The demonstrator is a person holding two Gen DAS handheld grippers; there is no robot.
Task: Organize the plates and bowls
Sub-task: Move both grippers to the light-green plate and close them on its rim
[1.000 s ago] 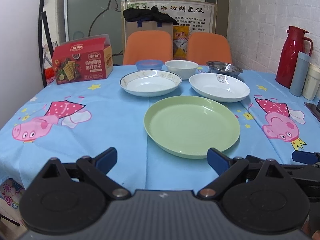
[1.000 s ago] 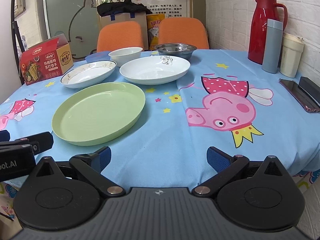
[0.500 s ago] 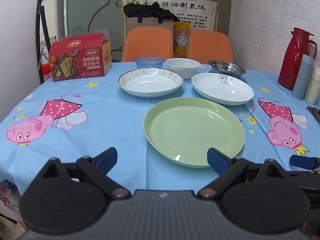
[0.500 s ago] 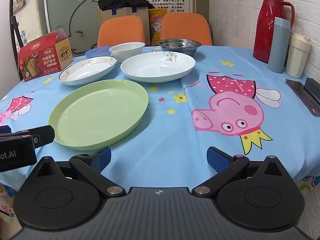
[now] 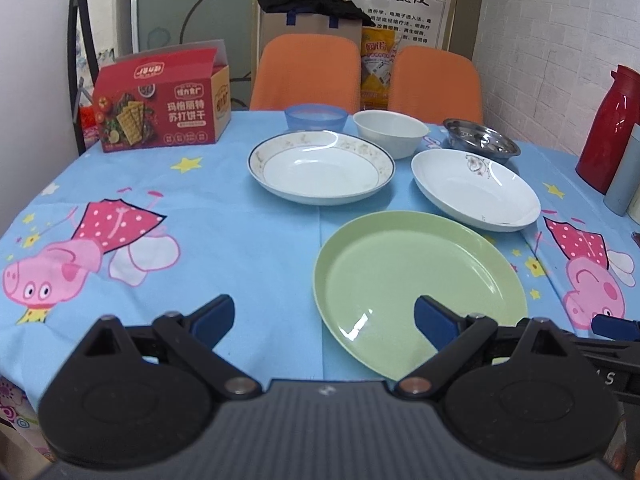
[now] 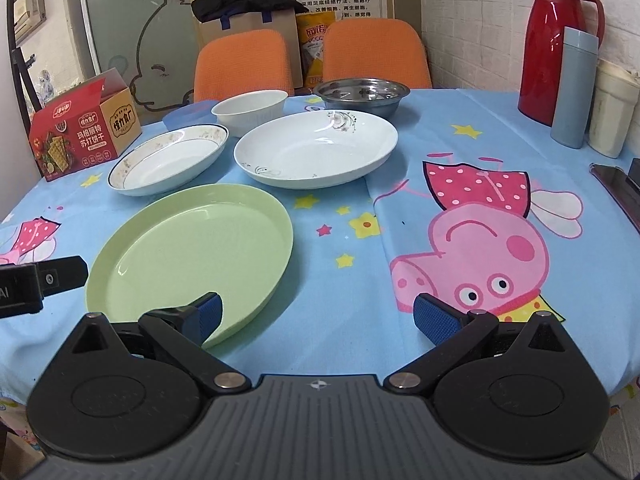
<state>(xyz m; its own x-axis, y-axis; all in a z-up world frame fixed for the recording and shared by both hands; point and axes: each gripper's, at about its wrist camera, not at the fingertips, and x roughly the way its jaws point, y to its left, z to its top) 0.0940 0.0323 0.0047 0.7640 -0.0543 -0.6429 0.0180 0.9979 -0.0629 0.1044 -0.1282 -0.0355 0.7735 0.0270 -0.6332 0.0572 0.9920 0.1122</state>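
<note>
1. Left gripper [image 5: 324,314] and right gripper [image 6: 318,316]: both spread wide, holding nothing.
2. Green plate [image 5: 420,288] sits nearest; two white plates [image 5: 320,170] just behind it, bowls [image 5: 390,132] beyond.
3. Risk: shallow rim, slick glaze; a pinch may slip or shove the green plate off the table edge.

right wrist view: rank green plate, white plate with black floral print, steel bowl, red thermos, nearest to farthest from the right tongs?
1. Round pale green plate, just ahead-left of the open right tongs.
2. White plate with black floral print, centre, mid-table.
3. Steel bowl, behind it at the far edge.
4. Red thermos jug, far right by the wall; too close to call with the bowl.
</note>
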